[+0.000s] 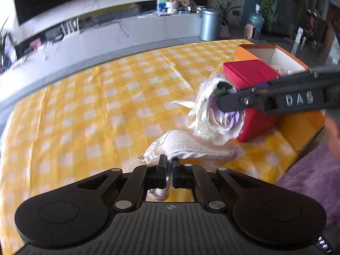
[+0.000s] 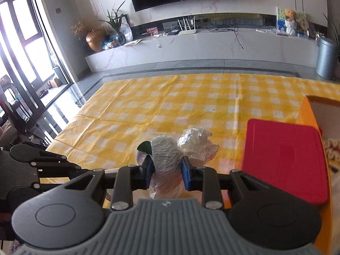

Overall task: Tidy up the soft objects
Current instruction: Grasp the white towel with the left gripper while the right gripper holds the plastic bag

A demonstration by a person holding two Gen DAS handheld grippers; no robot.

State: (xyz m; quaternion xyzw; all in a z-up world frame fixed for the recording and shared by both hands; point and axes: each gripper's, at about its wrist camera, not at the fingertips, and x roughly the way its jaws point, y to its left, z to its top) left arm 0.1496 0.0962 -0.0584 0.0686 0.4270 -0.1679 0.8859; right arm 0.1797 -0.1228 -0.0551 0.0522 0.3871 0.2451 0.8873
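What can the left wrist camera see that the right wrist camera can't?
Only the left wrist view shows the white cloth pinched in the left gripper, and a blue water jug. Only the right wrist view shows the copper vase and tall windows. Both show the wrapped flower in the right gripper, the red box and yellow checked cloth.

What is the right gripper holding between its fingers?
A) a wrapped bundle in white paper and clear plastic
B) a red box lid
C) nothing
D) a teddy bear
A: in the right wrist view the right gripper is shut on the crinkled white bundle, with clear plastic beside it; the red box stands apart to the right.
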